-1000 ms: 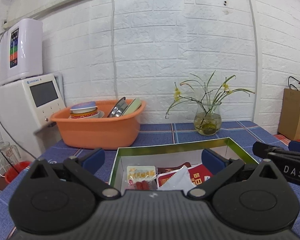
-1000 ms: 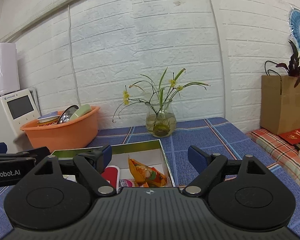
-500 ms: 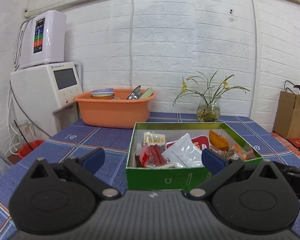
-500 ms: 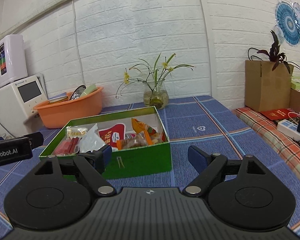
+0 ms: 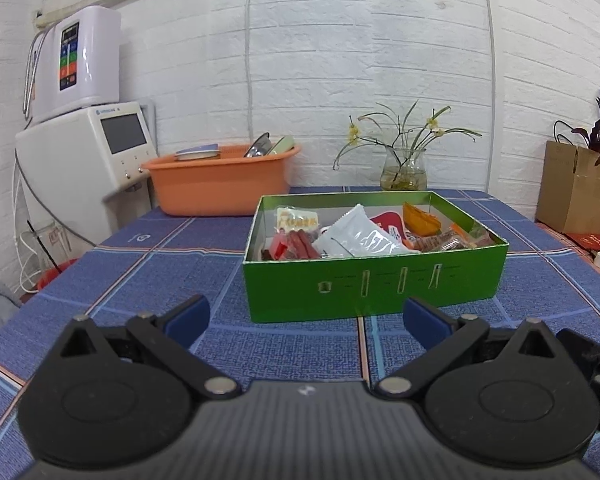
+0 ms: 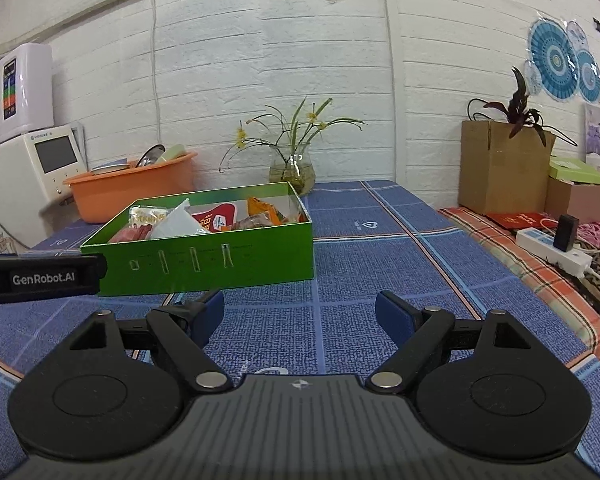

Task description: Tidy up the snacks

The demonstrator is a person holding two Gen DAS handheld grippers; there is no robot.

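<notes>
Change since earlier frames: both grippers are backing away from the green box (image 5: pixel 374 276), which a second ago was filling the lower view beneath the fingers and is now sitting whole, ahead of them, on the blue checked tablecloth (image 5: pixel 160 264).
Left gripper (image 5: pixel 306 316): jaws are standing wide apart and are holding nothing; bare cloth is showing between the blue pads.
Right gripper (image 6: pixel 300 310): jaws are likewise spread wide and empty, pointing past the box's right corner.
Snack location: packets are lying loose inside the box, among them a white pouch (image 5: pixel 358 236), red sticks (image 5: pixel 296 244), a yellow-printed packet (image 5: pixel 298 220) and an orange packet (image 5: pixel 420 220). No snack is showing on the cloth outside the box.
Task progress: sorting is appearing close to finished, judged from the contents alone.
Risk, box shift: the box is looking light; a finger catching its front wall during a re-approach is likely to be pushing it toward the glass vase (image 5: pixel 403 170) or the orange basin (image 5: pixel 220 184).
Risk, protruding pouch: the white pouch is rising above the rim, so a low pass is liable to be snagging it and dragging it out.
Risk, gripper clash: the left gripper's body is crossing the left edge of the right wrist view, so converging moves are risking contact.
</notes>
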